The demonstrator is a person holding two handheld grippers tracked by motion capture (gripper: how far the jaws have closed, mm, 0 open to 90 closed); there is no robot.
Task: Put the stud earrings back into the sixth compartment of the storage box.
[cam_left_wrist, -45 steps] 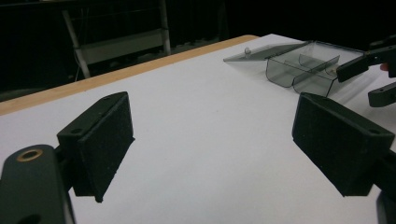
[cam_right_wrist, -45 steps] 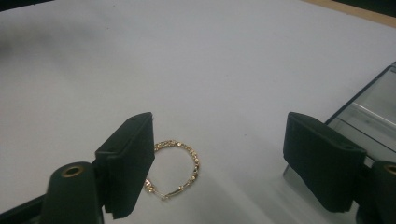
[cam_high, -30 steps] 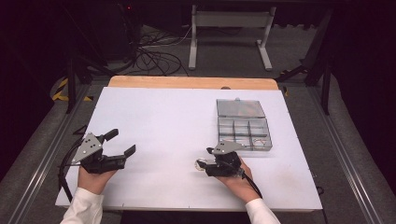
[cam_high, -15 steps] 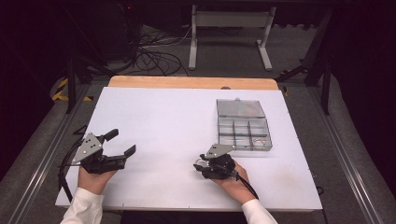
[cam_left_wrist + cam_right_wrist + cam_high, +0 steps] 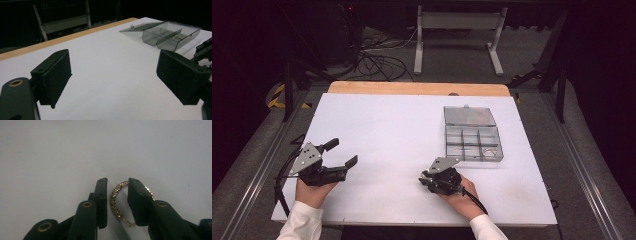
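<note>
Right gripper brought down around a gold hoop earring

Over the last second the right gripper point(image 5: 428, 179) has drifted away from the clear compartment box point(image 5: 472, 137) and dropped low over the table point(image 5: 392, 125); its jaws now sit narrowly parted either side of the earring point(image 5: 117, 200), which lies flat between them, apparently not yet pinched. A pickup looks imminent, probably bound for the open box beyond it. The left gripper point(image 5: 341, 152) has held its place, jaws wide apart and empty.

Compartment box point(image 5: 472, 136) on table point(image 5: 387, 120) right, earring point(image 5: 115, 197) on table between right gripper point(image 5: 117, 203) fingers point(image 5: 101, 200)
</note>
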